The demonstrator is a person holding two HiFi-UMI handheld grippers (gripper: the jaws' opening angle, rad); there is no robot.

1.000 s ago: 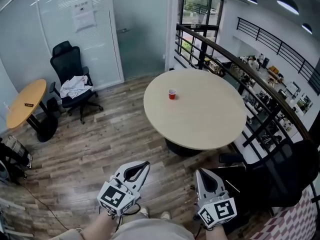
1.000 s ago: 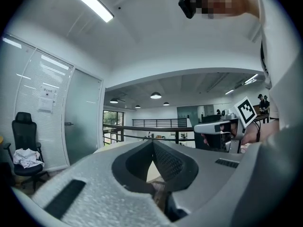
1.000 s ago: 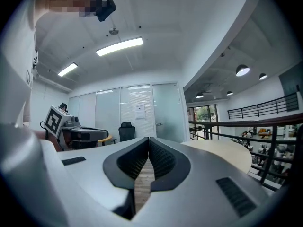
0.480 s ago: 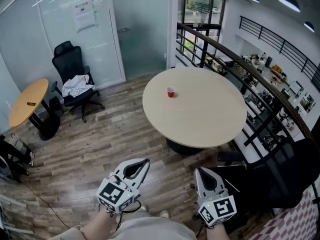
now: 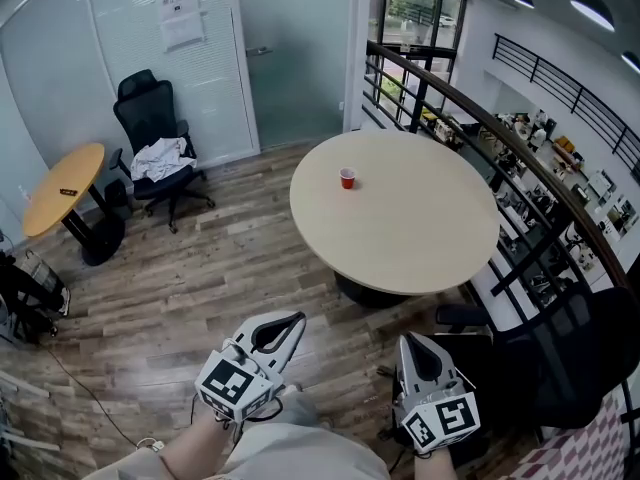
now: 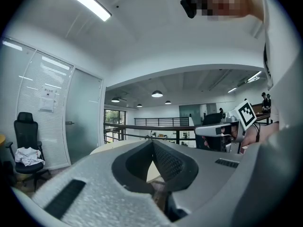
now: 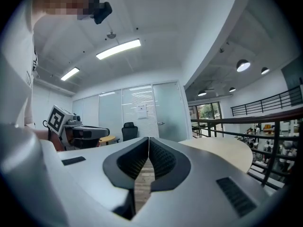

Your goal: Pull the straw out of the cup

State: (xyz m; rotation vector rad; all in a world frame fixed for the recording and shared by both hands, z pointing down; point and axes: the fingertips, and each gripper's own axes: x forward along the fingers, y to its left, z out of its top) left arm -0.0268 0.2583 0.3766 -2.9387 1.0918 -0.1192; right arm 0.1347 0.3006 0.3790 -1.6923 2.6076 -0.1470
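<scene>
A small red cup (image 5: 347,178) stands on the round beige table (image 5: 420,238), toward its far left side; it is too small here to make out a straw. My left gripper (image 5: 297,319) and right gripper (image 5: 408,339) are held low over the wooden floor, well short of the table, and point toward it. In the left gripper view the left gripper (image 6: 153,142) has its jaws together with nothing between them. The right gripper (image 7: 148,139) looks the same in its own view: jaws touching and empty.
A black railing (image 5: 470,118) curves behind the table, with a drop to a lower floor beyond it. A black office chair (image 5: 160,148) with cloth on it and a small yellow side table (image 5: 60,188) stand at the left. A dark chair (image 5: 560,358) sits at the right.
Both grippers have shifted slightly lower in the head view and stay shut and empty. The whole view has shifted a little; the cup has not moved on the table.
</scene>
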